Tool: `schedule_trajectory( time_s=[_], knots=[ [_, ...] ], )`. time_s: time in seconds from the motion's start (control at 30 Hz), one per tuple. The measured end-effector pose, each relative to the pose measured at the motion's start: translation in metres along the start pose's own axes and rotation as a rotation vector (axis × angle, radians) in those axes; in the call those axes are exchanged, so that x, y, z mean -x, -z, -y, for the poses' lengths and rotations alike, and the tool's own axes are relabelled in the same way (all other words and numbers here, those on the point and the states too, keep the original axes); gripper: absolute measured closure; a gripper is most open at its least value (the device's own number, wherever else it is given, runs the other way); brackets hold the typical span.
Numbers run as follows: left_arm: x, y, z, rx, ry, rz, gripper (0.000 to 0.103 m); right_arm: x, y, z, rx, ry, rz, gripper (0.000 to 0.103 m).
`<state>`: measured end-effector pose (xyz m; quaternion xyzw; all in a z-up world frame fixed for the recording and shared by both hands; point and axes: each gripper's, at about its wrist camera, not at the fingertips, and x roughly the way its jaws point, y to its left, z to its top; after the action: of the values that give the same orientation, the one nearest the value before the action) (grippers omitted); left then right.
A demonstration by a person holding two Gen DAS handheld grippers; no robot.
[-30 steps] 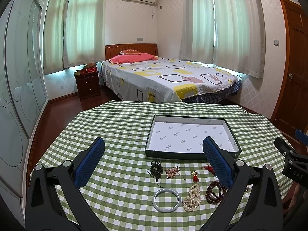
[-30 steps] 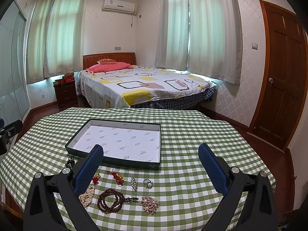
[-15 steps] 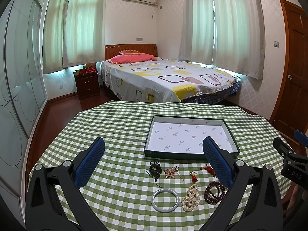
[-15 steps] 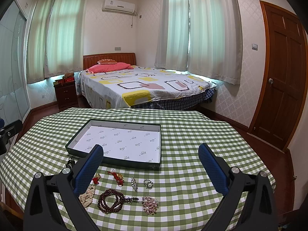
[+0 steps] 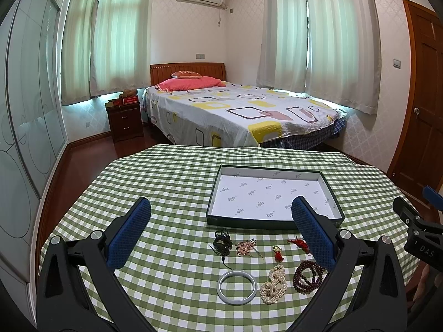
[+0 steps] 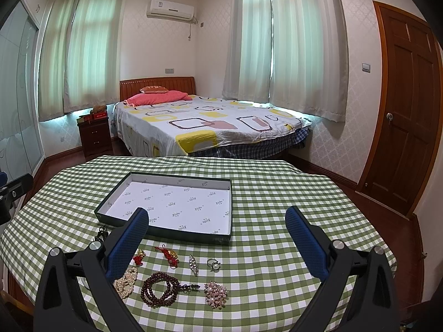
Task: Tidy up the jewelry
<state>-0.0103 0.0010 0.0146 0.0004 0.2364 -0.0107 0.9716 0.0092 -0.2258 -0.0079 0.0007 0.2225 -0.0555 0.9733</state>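
A dark shallow box with white printed lining [image 5: 329, 193] [image 6: 177, 233] lies on the green checked tablecloth. In front of it lie loose jewelry pieces: a pale bangle [image 5: 237, 287], a pearl strand [image 5: 274, 283] [image 6: 126, 278], a dark red bead bracelet [image 5: 306, 276] [image 6: 160, 288], a black cord piece [image 5: 222, 242], a rose-gold charm [image 5: 246, 246], red tassel charms [image 5: 277, 253] [image 6: 169, 254], a silver clip [image 6: 193, 264], a ring [image 6: 213, 263] and a pearl brooch [image 6: 216, 294]. My left gripper [image 5: 218, 222] and right gripper [image 6: 216, 228] are both open and empty, above the table's near side.
The table [image 5: 166, 182] is round with edges dropping off left and right. Behind it stand a bed [image 5: 235, 113], a nightstand [image 5: 124, 121], curtains, and a wooden door [image 6: 407, 110] at the right. The right gripper's body shows at the left wrist view's right edge [image 5: 420, 238].
The left wrist view has shifted very slightly. The jewelry and box stay in place. Both grippers stay open.
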Motion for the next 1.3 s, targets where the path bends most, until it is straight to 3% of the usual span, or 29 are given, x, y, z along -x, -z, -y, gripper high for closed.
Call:
schedule_trajectory(
  time_s=[1.0, 1.17, 1.3],
  knots=[
    [-0.018, 0.014, -0.001, 0.004, 0.008, -0.036, 0.004, -0.009, 0.008, 0.002, -0.007, 0.000, -0.017, 0.007],
    [-0.039, 0.030, -0.003, 0.007, 0.010, -0.079, 0.004, -0.024, 0.023, 0.006, -0.008, -0.002, -0.027, 0.007],
    [-0.072, 0.060, -0.005, 0.006, 0.007, -0.187, 0.004, -0.043, 0.045, 0.011, 0.001, 0.014, -0.062, 0.007]
  ],
)
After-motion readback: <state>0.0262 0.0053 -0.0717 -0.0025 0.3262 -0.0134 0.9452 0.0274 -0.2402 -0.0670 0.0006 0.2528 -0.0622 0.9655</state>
